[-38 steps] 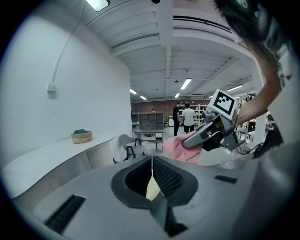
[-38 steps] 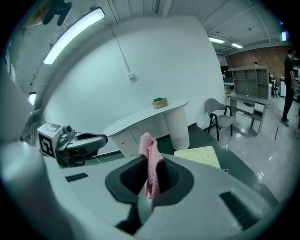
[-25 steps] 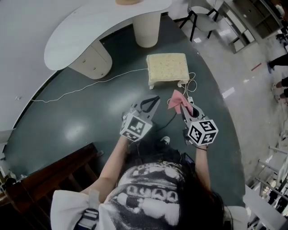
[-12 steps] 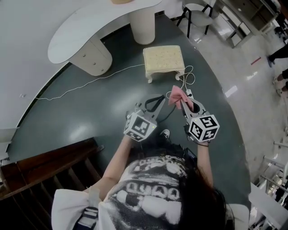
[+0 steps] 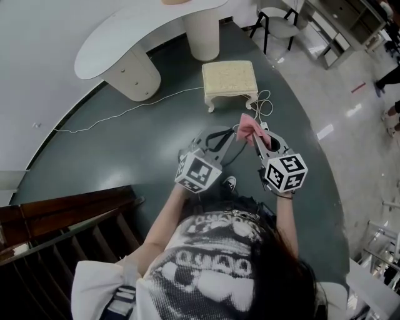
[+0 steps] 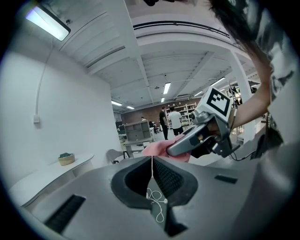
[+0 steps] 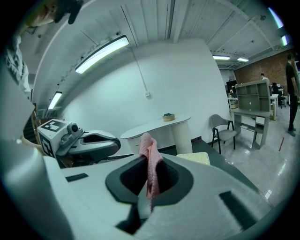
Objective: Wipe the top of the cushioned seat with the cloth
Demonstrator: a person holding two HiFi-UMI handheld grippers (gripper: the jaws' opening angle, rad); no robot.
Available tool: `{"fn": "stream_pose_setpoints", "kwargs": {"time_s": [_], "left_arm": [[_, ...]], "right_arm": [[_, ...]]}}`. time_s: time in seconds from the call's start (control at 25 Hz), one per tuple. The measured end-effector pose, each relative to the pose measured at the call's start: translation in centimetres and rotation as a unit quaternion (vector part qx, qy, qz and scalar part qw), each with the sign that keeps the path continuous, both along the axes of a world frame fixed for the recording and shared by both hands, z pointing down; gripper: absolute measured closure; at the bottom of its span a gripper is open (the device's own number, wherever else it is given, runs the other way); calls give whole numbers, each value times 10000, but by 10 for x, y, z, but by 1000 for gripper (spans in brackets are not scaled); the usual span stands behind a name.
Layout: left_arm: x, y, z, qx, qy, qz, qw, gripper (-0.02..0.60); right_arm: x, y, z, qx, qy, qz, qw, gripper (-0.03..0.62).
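Observation:
The cushioned seat (image 5: pixel 230 76) is a small cream stool with white legs on the dark floor, ahead of both grippers; its corner (image 7: pixel 194 158) shows past the right jaws. A pink cloth (image 5: pixel 250 127) hangs from my right gripper (image 5: pixel 257 135), which is shut on it. In the right gripper view the cloth (image 7: pixel 148 140) drapes down between the jaws of the right gripper (image 7: pixel 146 157). My left gripper (image 5: pixel 232 130) is shut on nothing, its tips close beside the cloth. In the left gripper view the jaws of the left gripper (image 6: pixel 152 157) meet, the cloth (image 6: pixel 157 149) just beyond.
A curved white desk (image 5: pixel 125 37) with a round pedestal (image 5: pixel 204 34) stands behind the seat. A white cable (image 5: pixel 125 112) runs across the floor and coils by the seat (image 5: pixel 265 106). A chair (image 5: pixel 278 15) is at the back right, a wooden stair rail (image 5: pixel 62 219) at the lower left.
Both grippers have moved forward a little toward the seat. The left gripper's tips have come closer to the cloth. The cloth stays in the right gripper.

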State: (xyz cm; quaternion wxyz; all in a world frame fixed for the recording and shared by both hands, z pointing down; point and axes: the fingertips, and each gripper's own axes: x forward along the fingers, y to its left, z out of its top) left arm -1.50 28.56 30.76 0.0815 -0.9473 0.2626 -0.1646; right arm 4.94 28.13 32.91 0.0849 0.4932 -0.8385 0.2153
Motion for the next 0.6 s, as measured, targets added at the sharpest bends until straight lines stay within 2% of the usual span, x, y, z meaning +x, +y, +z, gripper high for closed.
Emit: {"fn": "stream_pose_setpoints", "kwargs": {"time_s": [0.6], "left_arm": [[19,26,-8,135,-13,214,9997,574]], "right_arm": [[9,22,-8,124,30,12,9999,583]]}}
